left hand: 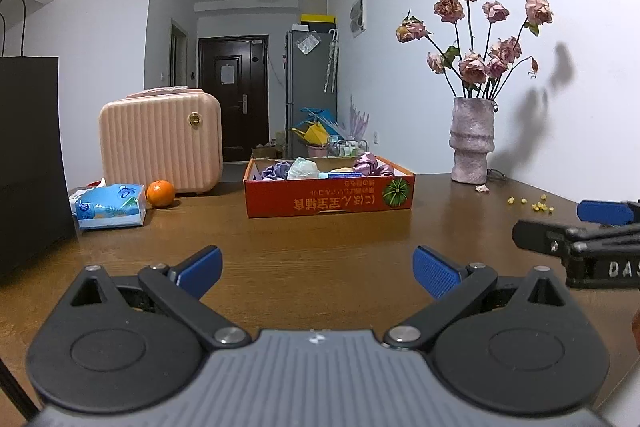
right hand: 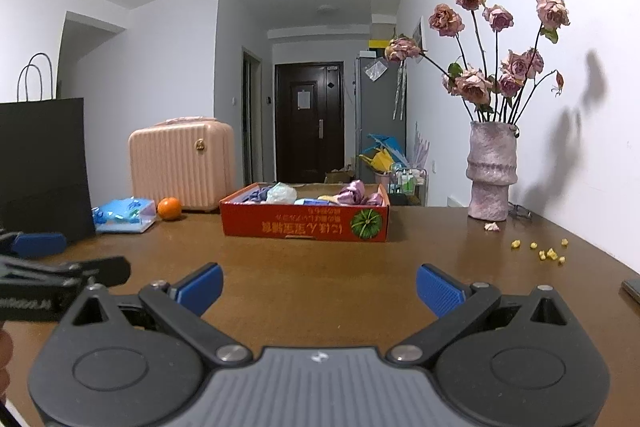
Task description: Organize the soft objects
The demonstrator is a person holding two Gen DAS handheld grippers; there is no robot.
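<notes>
Since both the left gripper (left hand: 316, 271) and right gripper (right hand: 318, 287) hover spread wide and empty over the table's (left hand: 320, 239) near edge, you're staged for a pick. Soft objects (left hand: 370, 163) sit piled in the red box (left hand: 328, 201) mid-table toward the far edge, likely their collection bin.

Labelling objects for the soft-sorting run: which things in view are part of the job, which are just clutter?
Job:
- red cardboard box
- purple satin scrunchie
- lavender fabric scrunchie
- pale crumpled soft bundle
- left gripper, open
- right gripper, open

Clutter:
- round orange fruit
- blue tissue pack
- pink ribbed case
- mauve ceramic vase
- black paper bag
- yellow kernels
</notes>
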